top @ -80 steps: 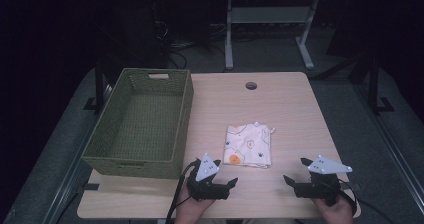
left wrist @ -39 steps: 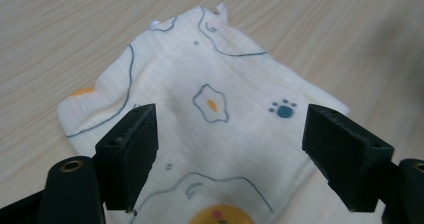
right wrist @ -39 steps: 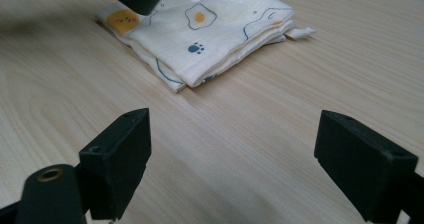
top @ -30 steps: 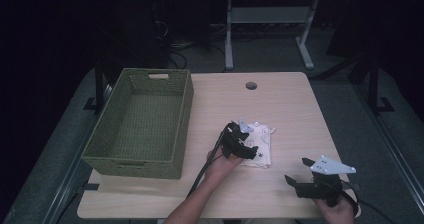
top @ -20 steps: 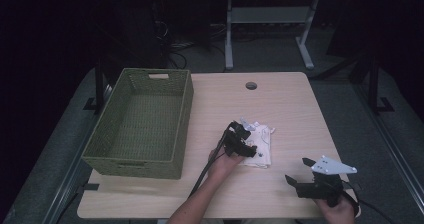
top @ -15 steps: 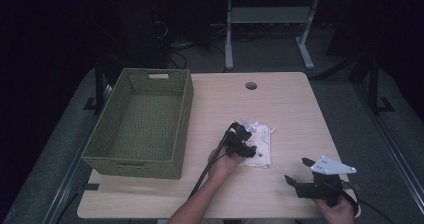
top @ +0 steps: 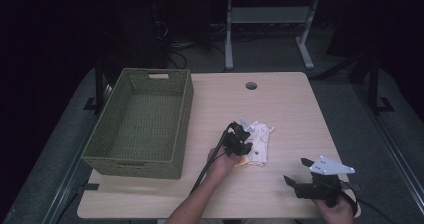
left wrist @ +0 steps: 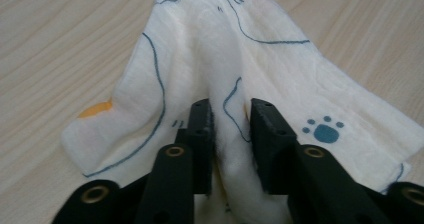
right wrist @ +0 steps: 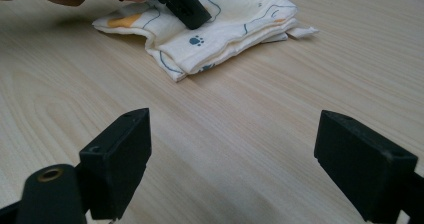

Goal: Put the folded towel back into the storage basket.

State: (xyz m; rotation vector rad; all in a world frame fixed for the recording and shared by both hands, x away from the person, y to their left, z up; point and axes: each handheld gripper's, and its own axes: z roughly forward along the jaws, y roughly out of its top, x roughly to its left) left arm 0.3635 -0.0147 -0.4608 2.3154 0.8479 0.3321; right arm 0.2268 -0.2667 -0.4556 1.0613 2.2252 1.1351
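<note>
A folded white cloth [top: 258, 143] with blue line drawings, paw prints and orange patches lies right of the table's middle. My left gripper [top: 243, 143] is down on the cloth's left part. In the left gripper view, my left gripper [left wrist: 231, 108] has just been closing and both pads press a raised ridge of the cloth [left wrist: 210, 49] between them. My right gripper [top: 295, 170] rests near the front right edge with its jaws wide apart. In the right gripper view, my right gripper [right wrist: 245, 154] holds nothing and faces the cloth [right wrist: 225, 24] and the left gripper [right wrist: 180, 1].
A green woven basket [top: 141, 156] stands on the left part of the wooden table [top: 285, 104]. A round cable hole [top: 251, 85] sits near the far edge. Dark floor, desk legs and cables lie beyond the table.
The left gripper went from the front edge to the cloth. Since it arrived, the cloth has bunched narrower under it. The right gripper has kept still.
</note>
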